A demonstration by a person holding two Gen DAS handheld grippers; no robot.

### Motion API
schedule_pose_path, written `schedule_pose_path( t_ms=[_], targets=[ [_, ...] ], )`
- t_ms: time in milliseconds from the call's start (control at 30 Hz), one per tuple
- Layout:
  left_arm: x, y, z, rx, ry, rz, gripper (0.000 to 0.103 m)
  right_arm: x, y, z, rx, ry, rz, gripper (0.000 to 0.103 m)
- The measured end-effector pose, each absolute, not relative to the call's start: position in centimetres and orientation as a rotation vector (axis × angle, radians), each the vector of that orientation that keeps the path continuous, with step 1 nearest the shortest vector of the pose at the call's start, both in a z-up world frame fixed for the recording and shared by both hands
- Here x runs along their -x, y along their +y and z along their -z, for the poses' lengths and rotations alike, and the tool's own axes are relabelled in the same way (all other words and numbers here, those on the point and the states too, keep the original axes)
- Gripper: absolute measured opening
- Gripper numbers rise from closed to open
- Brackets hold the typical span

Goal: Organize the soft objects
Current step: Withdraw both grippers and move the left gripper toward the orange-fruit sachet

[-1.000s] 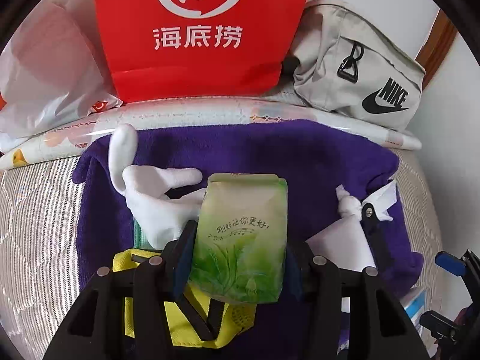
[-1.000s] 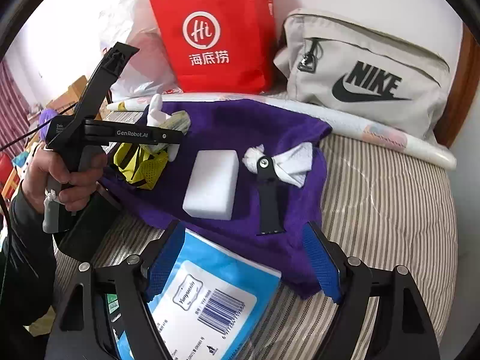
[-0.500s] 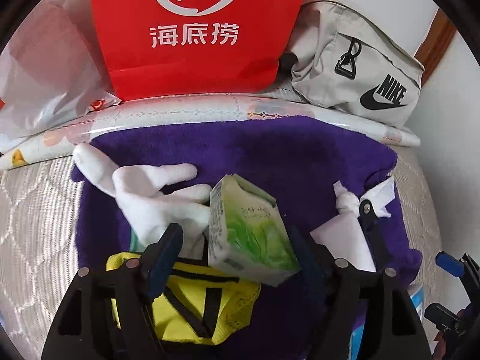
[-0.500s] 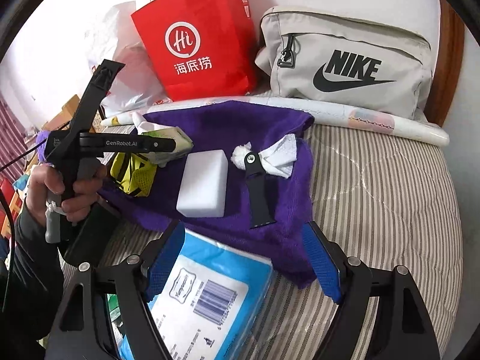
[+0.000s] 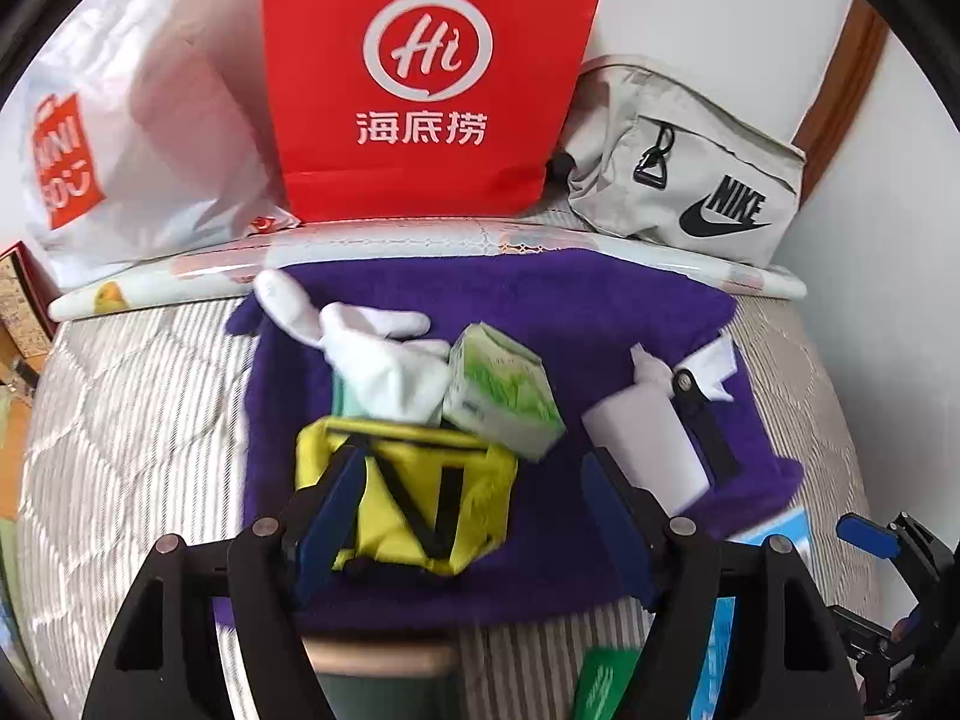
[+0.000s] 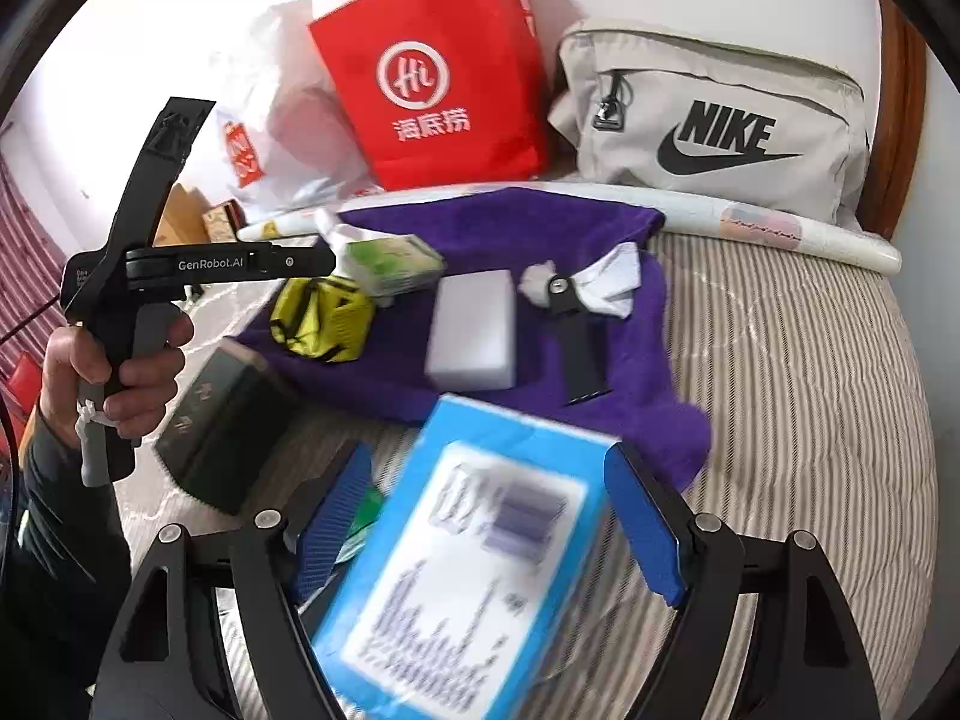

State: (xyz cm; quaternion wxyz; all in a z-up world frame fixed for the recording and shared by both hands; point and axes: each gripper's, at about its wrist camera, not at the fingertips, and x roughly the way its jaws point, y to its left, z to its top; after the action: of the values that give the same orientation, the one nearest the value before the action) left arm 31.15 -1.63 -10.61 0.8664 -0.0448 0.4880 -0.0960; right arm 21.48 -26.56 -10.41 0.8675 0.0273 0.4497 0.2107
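Left claw [image 5: 474, 516] wide open, empty, right claw [image 6: 489, 522] spread around blue packet [image 6: 474, 570], contact unclear

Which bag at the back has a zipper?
The grey Nike bag, on the right. The red paper bag and white plastic bag have none showing.

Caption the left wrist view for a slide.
Open left tongs above green tissue pack lying on purple towel.

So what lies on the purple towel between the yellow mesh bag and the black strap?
The white sponge block lies between the yellow mesh bag and the black strap, on the purple towel; the right wrist view shows it best.
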Motion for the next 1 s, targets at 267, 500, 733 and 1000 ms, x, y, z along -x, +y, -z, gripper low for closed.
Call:
schedule_pose_path(
  t_ms=[267,500,733,1000],
  targets=[
    [-23.5,-0.8,7.9,0.025,0.949,0.221,0.066,-16.8,-24.8,9.1,-0.052,0.918,-0.467,0.068],
    [-16.8,0.3,8.0,0.031,0.945,0.221,0.066,-12.6,-23.3,8.4,-0.013,0.899,-0.478,0.058],
    [-11.0,0.9,10.8,0.018,0.992,0.214,0.066,-9.3,-22.6,8.4,0.005,0.884,-0.484,0.058],
    [-9.1,1.2,15.9,-0.032,1.030,0.114,0.066,-6.6,-23.3,9.1,-0.036,0.897,-0.495,0.058]
  ],
)
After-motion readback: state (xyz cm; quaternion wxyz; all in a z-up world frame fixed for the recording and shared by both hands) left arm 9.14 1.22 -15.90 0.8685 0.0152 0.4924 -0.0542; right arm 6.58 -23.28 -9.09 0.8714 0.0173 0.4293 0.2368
